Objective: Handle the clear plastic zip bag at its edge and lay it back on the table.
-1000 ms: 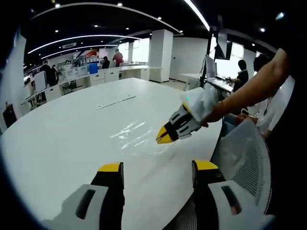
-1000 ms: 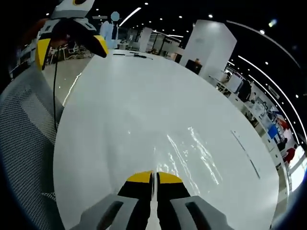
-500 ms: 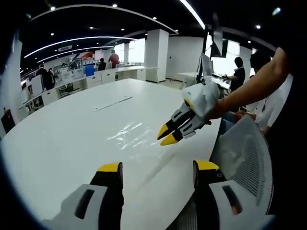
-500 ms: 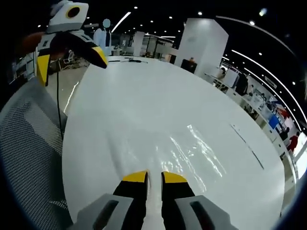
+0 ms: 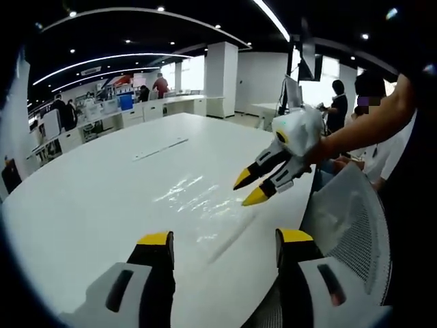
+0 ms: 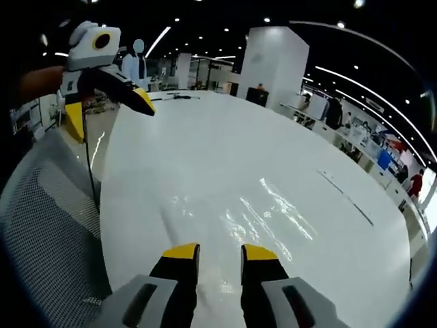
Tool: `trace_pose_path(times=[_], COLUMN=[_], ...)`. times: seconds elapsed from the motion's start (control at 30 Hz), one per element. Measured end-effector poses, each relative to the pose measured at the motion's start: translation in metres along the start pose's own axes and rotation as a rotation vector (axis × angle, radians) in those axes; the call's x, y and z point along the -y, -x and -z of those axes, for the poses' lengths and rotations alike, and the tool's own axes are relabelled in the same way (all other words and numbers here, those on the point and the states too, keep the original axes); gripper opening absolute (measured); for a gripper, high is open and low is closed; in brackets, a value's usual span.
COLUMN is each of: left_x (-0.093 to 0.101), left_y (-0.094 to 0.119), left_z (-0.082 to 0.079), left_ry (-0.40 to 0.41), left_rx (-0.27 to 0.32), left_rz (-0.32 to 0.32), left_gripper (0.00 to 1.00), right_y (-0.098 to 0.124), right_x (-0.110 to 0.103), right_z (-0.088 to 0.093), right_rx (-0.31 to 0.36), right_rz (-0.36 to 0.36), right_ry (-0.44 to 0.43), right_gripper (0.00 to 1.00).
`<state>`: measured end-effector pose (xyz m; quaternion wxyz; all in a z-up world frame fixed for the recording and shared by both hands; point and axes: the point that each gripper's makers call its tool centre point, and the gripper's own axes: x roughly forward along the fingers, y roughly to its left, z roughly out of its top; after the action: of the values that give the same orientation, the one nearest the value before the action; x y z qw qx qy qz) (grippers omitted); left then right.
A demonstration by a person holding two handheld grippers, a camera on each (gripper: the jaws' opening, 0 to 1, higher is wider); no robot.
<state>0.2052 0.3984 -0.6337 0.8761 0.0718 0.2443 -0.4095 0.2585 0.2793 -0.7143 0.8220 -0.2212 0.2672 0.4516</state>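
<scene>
The clear plastic zip bag (image 5: pixel 194 198) lies flat on the large white oval table (image 5: pixel 95 184), a patch of glossy wrinkles near the edge closest to me; in the right gripper view it (image 6: pixel 266 215) sits just ahead of my jaw tips. I judge the laying-down step done and the release finished: my right hand-held gripper (image 5: pixel 263 182), yellow-tipped, hangs above the bag's near edge with its jaws parted and nothing between them, and my left hand-held gripper (image 5: pixel 222 242) is spread wide and empty over the table edge. What I'd do next is simply draw both clear without snagging the film. The bag's outline and zip edge are hard to trace against the white top.
</scene>
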Motion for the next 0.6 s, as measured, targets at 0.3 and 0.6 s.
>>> trace_pose_path(times=[0.3, 0.6], left_x=[-0.002, -0.004], left_y=[0.003, 0.008], left_z=[0.002, 0.007], left_ry=[0.016, 0.025], left_rx=[0.015, 0.030], left_rz=[-0.016, -0.031], left_gripper=[0.61, 0.62], right_y=[0.025, 0.051], right_x=[0.003, 0.001], right_z=[-0.002, 0.000], right_rx=[0.035, 0.066], right_rz=[0.042, 0.076], right_ry=[-0.060, -0.108], right_gripper=[0.36, 0.48])
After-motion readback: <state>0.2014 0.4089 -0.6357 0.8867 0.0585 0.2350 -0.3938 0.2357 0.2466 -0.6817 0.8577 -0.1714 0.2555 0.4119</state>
